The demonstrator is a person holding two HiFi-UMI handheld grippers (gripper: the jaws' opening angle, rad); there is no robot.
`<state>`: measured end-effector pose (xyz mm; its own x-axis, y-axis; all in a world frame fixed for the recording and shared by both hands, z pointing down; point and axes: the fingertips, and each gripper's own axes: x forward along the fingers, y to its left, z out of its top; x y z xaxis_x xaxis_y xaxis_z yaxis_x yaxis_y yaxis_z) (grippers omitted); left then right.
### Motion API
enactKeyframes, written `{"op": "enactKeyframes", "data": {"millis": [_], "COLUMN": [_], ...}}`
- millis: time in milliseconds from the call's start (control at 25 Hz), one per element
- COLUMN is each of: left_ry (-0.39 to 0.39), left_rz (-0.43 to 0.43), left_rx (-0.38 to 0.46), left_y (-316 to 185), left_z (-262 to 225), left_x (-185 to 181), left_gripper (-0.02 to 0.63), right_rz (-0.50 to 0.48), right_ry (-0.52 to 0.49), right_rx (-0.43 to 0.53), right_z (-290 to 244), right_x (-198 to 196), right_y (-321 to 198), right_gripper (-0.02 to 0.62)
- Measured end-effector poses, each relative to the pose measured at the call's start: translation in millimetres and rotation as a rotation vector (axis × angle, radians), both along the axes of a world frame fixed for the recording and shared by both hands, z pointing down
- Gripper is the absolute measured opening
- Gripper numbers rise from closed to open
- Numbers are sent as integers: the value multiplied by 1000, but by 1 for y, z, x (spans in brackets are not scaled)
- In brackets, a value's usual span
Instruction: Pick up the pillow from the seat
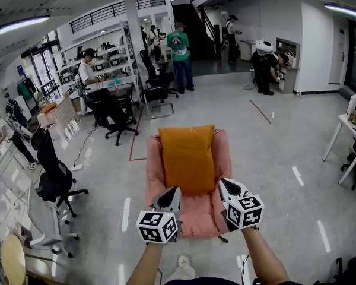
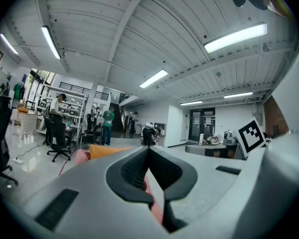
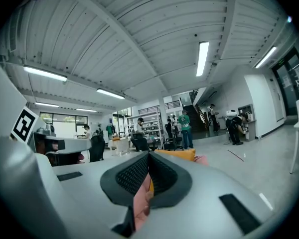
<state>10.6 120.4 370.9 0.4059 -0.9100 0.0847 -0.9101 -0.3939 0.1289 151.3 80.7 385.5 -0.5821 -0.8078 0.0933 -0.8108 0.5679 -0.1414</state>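
Observation:
An orange pillow (image 1: 188,158) leans upright against the back of a pink armchair (image 1: 155,164) in the middle of the head view. My left gripper (image 1: 175,189) hovers over the seat's front left, shut and empty. My right gripper (image 1: 222,181) hovers over the front right, also shut and empty. Both tips point at the pillow's lower edge and stand just short of it. In the left gripper view the pillow (image 2: 102,151) peeks over the closed jaws of the left gripper (image 2: 148,149). The right gripper view shows the pillow (image 3: 177,154) beyond the right gripper (image 3: 148,156).
A black office chair (image 1: 53,177) stands at the left, more black chairs (image 1: 115,114) behind it. Several people (image 1: 179,55) stand or sit at the back of the hall. A white table (image 1: 350,129) is at the right edge. Shelves (image 1: 107,58) line the back left.

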Motion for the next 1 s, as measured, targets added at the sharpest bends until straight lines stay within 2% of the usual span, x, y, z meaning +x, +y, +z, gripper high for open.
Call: {"op": "enactKeyframes", "data": {"millis": [360, 1000], "left_ry": [23, 24], "left_rz": [1, 74], "left_rx": [-17, -49], "left_y": [-61, -169], "left_z": [2, -4], "left_x": [-28, -69], "left_gripper": [0, 0], "right_rz": [5, 66], "right_ry": [15, 40], "right_rx": [-16, -36], "right_z": [0, -7], "right_x": [-24, -62], "right_y": [-59, -152], "right_gripper": [17, 18]}}
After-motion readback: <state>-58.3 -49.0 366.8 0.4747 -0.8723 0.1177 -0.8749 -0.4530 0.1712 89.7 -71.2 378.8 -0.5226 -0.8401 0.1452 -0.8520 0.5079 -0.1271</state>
